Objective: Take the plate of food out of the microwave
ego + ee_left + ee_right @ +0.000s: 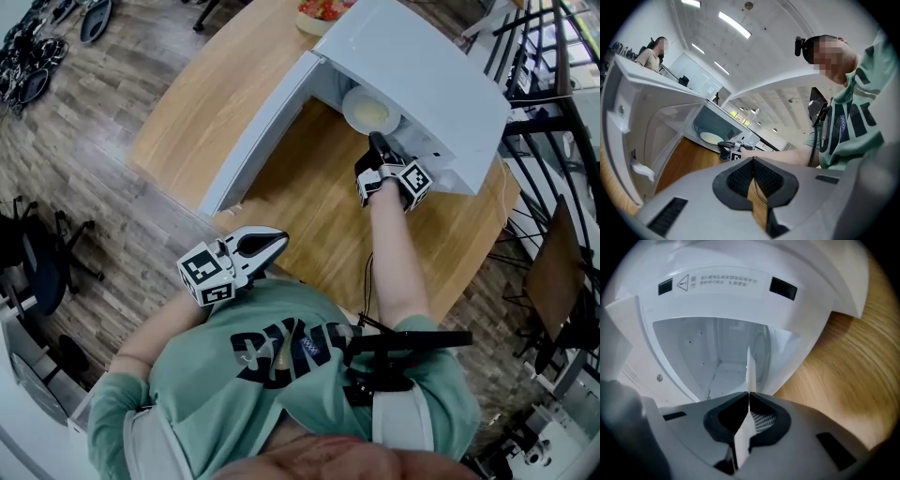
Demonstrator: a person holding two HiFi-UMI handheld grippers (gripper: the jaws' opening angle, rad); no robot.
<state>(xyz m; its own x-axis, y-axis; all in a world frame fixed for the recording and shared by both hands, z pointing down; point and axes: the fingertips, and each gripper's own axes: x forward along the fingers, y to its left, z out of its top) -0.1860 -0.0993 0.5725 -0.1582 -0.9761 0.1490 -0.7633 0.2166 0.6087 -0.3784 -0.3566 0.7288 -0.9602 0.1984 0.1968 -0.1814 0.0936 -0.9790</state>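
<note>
Head view: boxy white microwave (pixel 422 66) sits on the light wooden counter (pixel 216 94), with its white door (pixel 262 131) swung wide open to the left. Round white plate of pale yellow food (pixel 367 112) is inside the cavity, right at the front opening. Right tongs (pixel 378 145) reach in to the plate's near rim. Left tongs (pixel 274 244) hang well back from the microwave, over the counter's near edge, just in front of the person's green T-shirt (pixel 281 366). Bowl of red food (pixel 323 11) is on the counter behind the microwave, cut off by the frame.

Right gripper view: right tongs (pixel 749 393) are clamped on the plate's thin rim (pixel 750 369), seen edge-on as a white vertical strip running between the pads. White cavity wall is behind it.

Left gripper view: left tongs (pixel 753 159) are closed together with nothing between them. Only a sliver of wood shows through below the tips. Plate (pixel 711 138) is visible inside the open microwave, right tongs at its edge.
</note>
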